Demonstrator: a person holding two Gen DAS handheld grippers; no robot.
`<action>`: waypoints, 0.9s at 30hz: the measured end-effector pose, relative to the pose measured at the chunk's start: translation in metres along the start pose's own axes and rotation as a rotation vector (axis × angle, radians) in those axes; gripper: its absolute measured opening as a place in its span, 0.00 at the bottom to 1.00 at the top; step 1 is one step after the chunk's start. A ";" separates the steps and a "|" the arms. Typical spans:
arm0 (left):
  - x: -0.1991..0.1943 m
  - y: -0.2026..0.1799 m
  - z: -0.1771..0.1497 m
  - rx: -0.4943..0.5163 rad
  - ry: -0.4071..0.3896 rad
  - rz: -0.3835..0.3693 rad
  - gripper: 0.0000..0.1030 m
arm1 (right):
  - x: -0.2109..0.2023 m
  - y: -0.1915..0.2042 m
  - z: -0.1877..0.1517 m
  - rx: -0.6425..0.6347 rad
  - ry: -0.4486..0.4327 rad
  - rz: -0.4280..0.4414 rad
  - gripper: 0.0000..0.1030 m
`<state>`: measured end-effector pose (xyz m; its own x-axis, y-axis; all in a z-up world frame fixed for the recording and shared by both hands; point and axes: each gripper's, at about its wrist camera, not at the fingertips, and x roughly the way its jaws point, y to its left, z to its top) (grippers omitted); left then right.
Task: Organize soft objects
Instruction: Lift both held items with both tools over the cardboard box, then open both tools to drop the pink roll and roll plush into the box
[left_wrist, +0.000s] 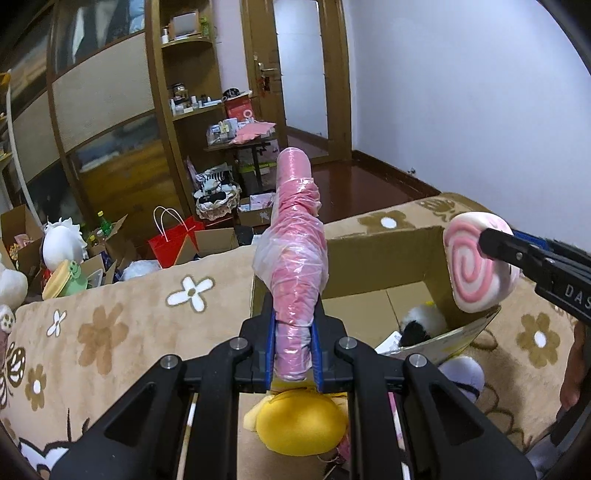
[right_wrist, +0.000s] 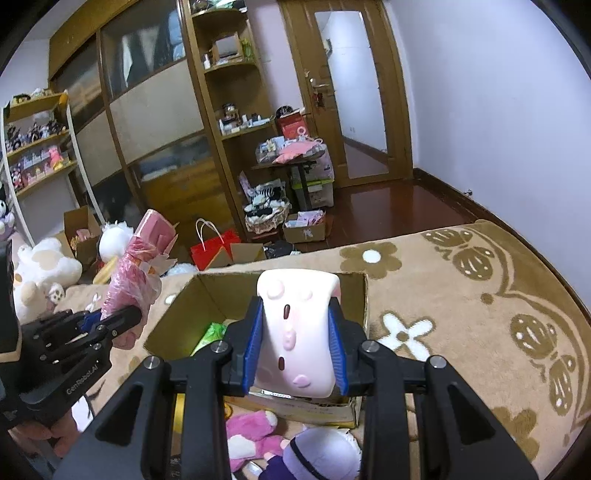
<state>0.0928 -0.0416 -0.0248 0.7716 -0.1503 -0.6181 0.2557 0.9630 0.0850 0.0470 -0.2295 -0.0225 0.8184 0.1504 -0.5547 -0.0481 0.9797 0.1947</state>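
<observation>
2 jaws clenched on toys; swirl face (left_wrist: 476, 266) only in left view.

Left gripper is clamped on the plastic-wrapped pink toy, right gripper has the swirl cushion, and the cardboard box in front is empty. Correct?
Not quite: the cardboard box is not empty. The left wrist view shows a black-and-white plush inside. The left gripper does clamp the wrapped pink toy, and the right gripper the swirl cushion.

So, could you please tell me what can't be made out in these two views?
- Cardboard box contents: left wrist view, near wall hides most; right wrist view, swirl plush covers them.
- Yellow plush: left gripper covers its top.
- Purple doll: cut by bottom edge.
</observation>
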 end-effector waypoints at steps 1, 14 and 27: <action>0.002 0.000 -0.001 0.000 0.006 -0.001 0.14 | 0.004 0.000 -0.001 -0.009 0.008 -0.001 0.33; 0.033 0.007 -0.008 -0.037 0.100 -0.022 0.16 | 0.026 -0.010 -0.010 -0.008 0.045 0.034 0.35; 0.035 0.015 -0.012 -0.064 0.155 0.018 0.22 | 0.029 -0.009 -0.016 -0.013 0.081 0.012 0.47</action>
<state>0.1170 -0.0303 -0.0544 0.6758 -0.1012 -0.7301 0.2006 0.9784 0.0501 0.0622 -0.2319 -0.0533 0.7689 0.1718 -0.6159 -0.0653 0.9793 0.1917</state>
